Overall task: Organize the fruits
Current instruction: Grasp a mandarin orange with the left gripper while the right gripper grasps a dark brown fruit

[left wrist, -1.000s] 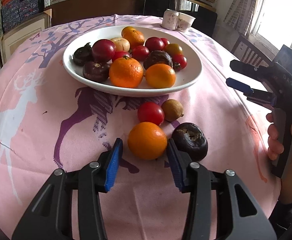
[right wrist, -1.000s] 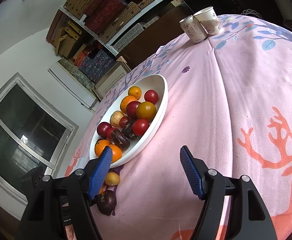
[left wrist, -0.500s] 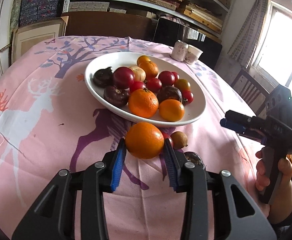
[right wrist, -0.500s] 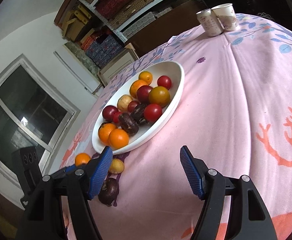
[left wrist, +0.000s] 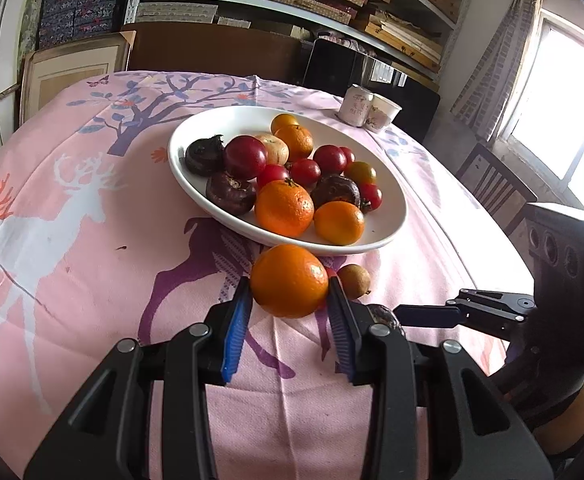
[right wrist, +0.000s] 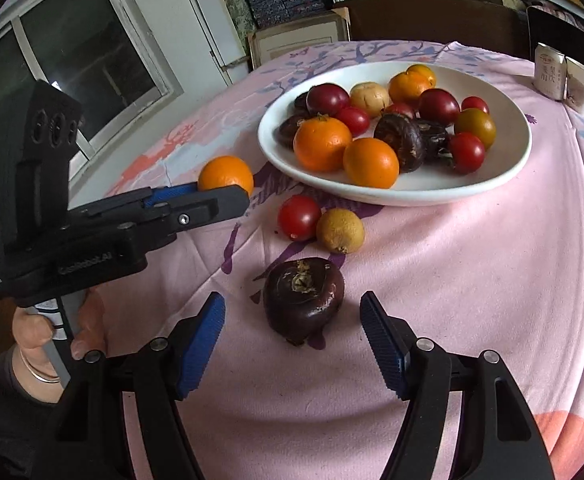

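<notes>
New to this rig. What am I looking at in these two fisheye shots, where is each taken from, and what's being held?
There is no robot here: a person holds a black two-finger clamp with blue pads in each hand, and each carries a camera looking along its fingers.

The left-wrist picture shows the left tool shut on a round orange fruit, lifted near the rim of the white oval plate of mixed fruit.

The right-wrist picture shows the right tool open and empty, its pads either side of a dark purple-brown fruit lying on the pink deer-print tablecloth. A small red tomato and a small tan round fruit also lie off the plate.
</notes>
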Tool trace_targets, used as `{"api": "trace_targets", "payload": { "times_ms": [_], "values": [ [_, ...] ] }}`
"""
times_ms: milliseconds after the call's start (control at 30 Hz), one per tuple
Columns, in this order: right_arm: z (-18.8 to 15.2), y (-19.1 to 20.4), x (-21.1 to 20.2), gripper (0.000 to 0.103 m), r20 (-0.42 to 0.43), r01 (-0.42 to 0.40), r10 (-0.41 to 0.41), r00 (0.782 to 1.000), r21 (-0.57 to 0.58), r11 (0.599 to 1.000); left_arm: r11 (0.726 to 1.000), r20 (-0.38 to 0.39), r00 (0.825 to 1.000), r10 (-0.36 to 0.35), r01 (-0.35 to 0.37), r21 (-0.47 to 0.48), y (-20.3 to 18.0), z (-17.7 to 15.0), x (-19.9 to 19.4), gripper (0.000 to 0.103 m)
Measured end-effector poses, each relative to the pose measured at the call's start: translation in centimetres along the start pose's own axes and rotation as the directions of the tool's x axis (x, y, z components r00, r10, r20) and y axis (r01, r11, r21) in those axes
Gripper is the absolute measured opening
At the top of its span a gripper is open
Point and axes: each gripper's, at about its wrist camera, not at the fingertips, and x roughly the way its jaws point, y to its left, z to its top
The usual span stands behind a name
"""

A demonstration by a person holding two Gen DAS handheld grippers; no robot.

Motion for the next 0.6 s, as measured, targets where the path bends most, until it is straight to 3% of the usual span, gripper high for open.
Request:
{"api": "trace_targets", "payload": {
  "times_ms": [100, 133, 200, 400, 600],
  "values": [
    [0.2, 0.9, 0.1, 0.064, -0.003, 0.027, -0.028, 1.000, -0.017, 0.999, 1.000, -0.001, 1.000, 0.001, -0.001, -0.003, 0.0, 0.0, 0.0, 0.037],
    [0.2, 1.0, 0.1, 0.053, -0.001, 0.034, -0.034, 0.999, -0.020, 0.999, 1.000, -0.002, 1.000, -0.001, 0.001, -0.005, 0.1, 0.0, 0.0, 0.037],
    [0.2, 0.4, -0.1, 0.042, 0.004, 0.040, -0.041, 0.999, 0.012, 0.999, 1.000, -0.007, 1.000, -0.002, 0.002, -0.007, 0.1, -0.1, 0.1, 0.037],
    [-0.6, -2.5, -1.3, 0.042, 0.061, -0.063, 0.054, 0.997, 0.157, 0.986, 1.000, -0.009, 1.000, 0.001, -0.001, -0.011, 0.1, -0.1, 0.2, 0.037],
    [-1.3, -3.0, -2.8, 0.042, 0.128, -0.097, 0.075, 0.989, 0.177, 0.979, 1.000, 0.001, 1.000, 0.004, -0.004, -0.006, 0.1, -0.1, 0.0, 0.037]
  ]
}}
